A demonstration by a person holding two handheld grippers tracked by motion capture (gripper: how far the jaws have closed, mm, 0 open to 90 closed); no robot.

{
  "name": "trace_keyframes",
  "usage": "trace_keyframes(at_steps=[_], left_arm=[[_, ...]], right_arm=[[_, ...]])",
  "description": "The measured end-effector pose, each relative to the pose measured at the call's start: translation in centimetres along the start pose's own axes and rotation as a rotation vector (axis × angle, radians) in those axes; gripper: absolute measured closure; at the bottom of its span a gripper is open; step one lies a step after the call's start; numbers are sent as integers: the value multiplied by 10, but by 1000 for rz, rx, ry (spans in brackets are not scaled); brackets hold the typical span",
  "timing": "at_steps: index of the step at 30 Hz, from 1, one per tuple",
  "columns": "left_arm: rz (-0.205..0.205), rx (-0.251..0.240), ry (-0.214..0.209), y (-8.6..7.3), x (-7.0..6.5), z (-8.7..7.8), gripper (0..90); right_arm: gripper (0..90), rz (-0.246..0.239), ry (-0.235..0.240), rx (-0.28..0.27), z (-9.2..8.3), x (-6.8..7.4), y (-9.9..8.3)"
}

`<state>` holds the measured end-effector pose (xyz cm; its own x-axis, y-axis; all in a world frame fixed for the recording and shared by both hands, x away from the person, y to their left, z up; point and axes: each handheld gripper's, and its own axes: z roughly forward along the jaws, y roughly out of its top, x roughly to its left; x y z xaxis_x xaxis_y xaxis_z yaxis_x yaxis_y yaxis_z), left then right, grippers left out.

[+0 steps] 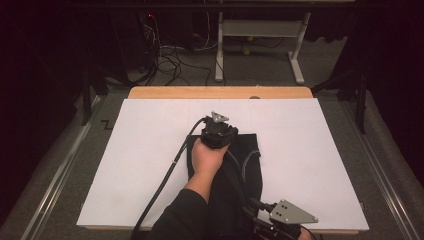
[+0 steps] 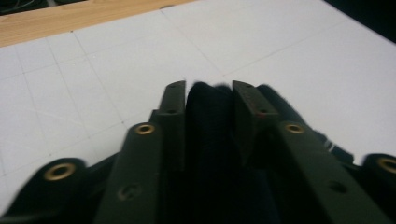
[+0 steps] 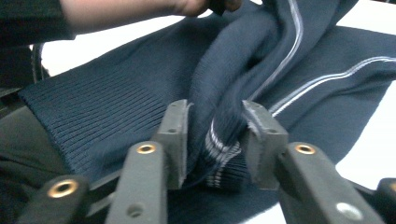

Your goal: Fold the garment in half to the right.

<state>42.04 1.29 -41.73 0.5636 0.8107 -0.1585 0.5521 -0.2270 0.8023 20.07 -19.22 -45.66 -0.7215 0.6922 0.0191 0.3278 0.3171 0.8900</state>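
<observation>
A dark navy knit garment with thin white stripes lies on the white board, partly folded over itself. My left gripper is at the garment's far edge, held by a hand. In the left gripper view its jaws stand apart with a dark fold loose between them. My right gripper is at the near edge of the board, by the garment's lower end. In the right gripper view its jaws stand apart around a bunched fold with a striped cuff. The ribbed hem lies to the left.
The white board covers a wooden table, with bare board to the left and right of the garment. The left gripper's cable trails back to the near edge. A desk frame and loose cables are on the floor beyond.
</observation>
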Motion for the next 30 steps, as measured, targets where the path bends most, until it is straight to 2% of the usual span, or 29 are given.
trace_keyframes(at_steps=[3, 6, 11, 15, 19, 21, 30], left_arm=[[0, -33, -2, 3, -2, -4, 496], [14, -44, -5, 3, -2, -9, 447], [34, -51, -12, -3, 7, -20, 353], [3, -60, -37, -14, 20, -30, 309], [16, -36, -45, -25, 28, -37, 216], [21, -42, -54, -31, 32, -43, 179], [14, -64, -83, -67, 60, -75, 123]], right_arm=[[579, 6, -18, -42, -9, -4, 3], [565, 22, -22, -77, -15, -7, 6], [564, 17, -30, -84, -16, -9, 8], [565, 14, -31, -81, -14, -11, 9], [567, 11, -33, -77, -12, -11, 10], [569, 9, -36, -75, -12, -12, 9], [584, 12, -41, -60, -6, -17, 8]])
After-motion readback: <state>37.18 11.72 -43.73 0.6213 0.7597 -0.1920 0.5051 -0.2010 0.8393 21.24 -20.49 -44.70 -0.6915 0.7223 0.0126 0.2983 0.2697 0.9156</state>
